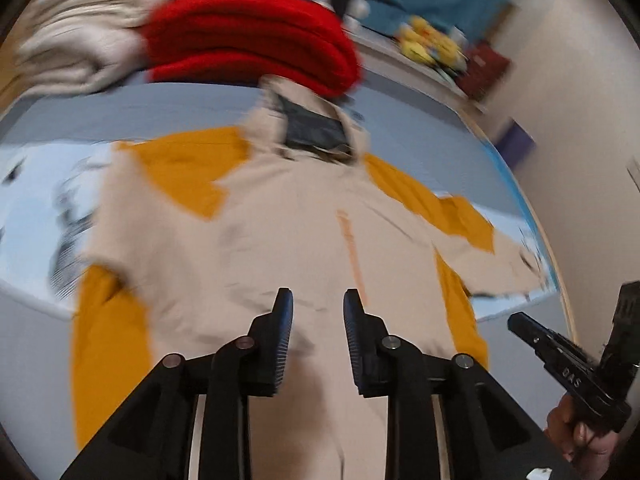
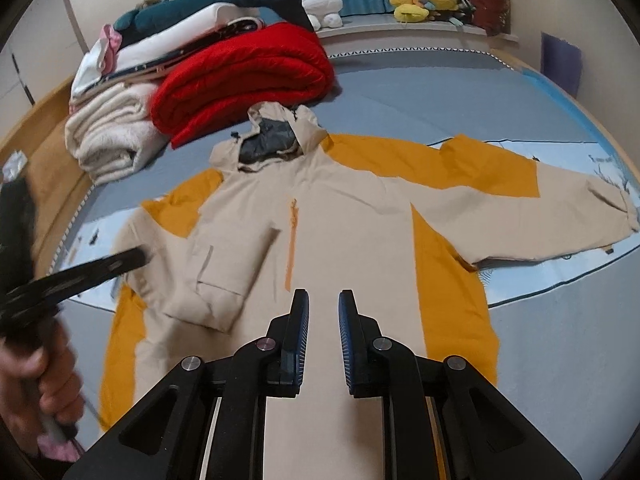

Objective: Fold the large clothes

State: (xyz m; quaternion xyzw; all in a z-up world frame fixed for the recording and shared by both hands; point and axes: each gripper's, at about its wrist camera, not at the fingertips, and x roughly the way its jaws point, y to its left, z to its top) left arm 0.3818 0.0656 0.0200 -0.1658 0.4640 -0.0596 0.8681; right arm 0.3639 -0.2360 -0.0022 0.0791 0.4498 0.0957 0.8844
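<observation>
Jacket lies flat, front up, on the bed, hood at the far end, hem toward the cameras. So its long axis runs straight away from both tongs, zipper line roughly on that axis.

Left to right in the right wrist view: the jacket's left-hand sleeve is already folded in across the chest, cuff near the zipper. Left tongs sit at that left edge, blurred, held in a hand, just off the folded sleeve. In their own view the left tongs hang over the lower torso, jaws parted, nothing between the pads. Empty.

Middle: right tongs over the lower centre panel, just right of the zipper, jaws slightly parted with a clear gap, no cloth pinched. Not touching the fabric as far as I can tell.

Right: the other sleeve is still spread full length out to the right, crosswise to the body axis, cuff well apart from both tongs.

Judgement: the next fold is likely this right sleeve, brought in across the chest to match the left one. The right tongs are clearly the nearer pair; the sleeve lies up and to their right, and the cuff end is a long reach.

Behind the hood: a red blanket, folded white bedding, and plush toys on the far ledge, all clear of the jacket except the red blanket, which is near the hood.
</observation>
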